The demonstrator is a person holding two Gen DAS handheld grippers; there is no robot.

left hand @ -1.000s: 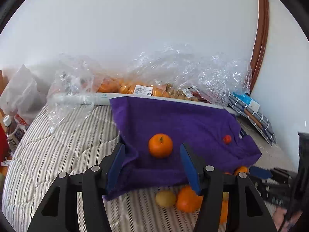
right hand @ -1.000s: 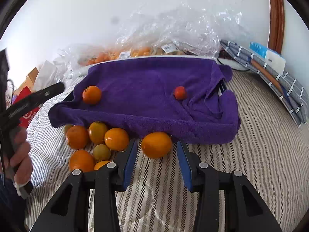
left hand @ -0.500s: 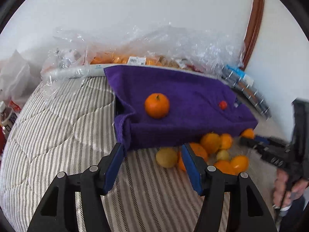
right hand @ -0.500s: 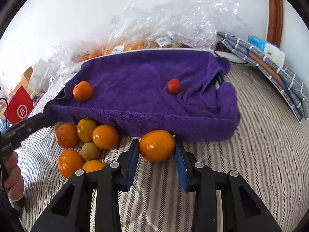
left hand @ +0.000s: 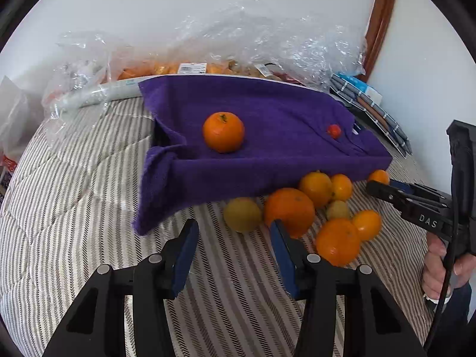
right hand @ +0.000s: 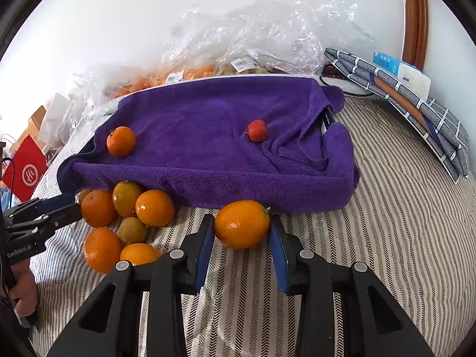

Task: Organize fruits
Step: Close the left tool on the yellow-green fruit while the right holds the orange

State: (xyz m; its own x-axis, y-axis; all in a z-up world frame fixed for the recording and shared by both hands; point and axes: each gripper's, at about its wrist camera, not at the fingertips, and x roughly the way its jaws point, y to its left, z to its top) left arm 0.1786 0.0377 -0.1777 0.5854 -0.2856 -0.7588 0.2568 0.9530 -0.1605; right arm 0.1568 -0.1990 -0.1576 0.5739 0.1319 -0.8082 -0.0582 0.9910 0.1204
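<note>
A purple towel point(left hand: 267, 125) point(right hand: 214, 136) covers a tray on the striped bed. On it lie one orange point(left hand: 223, 131) point(right hand: 121, 141) and a small red fruit point(left hand: 334, 131) point(right hand: 257, 130). Several oranges and greenish fruits point(left hand: 300, 208) point(right hand: 125, 217) lie in a pile in front of the towel. My left gripper point(left hand: 233, 232) is open and empty, just short of a greenish fruit point(left hand: 242, 214). My right gripper point(right hand: 241, 229) is shut on an orange point(right hand: 241, 223) at the towel's front edge; it also shows in the left wrist view point(left hand: 379, 186).
Clear plastic bags of fruit point(left hand: 208, 56) point(right hand: 238, 47) lie behind the towel by the wall. Folded grey cloths and a box point(right hand: 401, 89) lie at the right. A red bag point(right hand: 25, 168) stands at the left.
My left gripper pulled back off the towel and dropped toward the fruit pile. My right gripper closed in on the orange at the towel's front edge.
</note>
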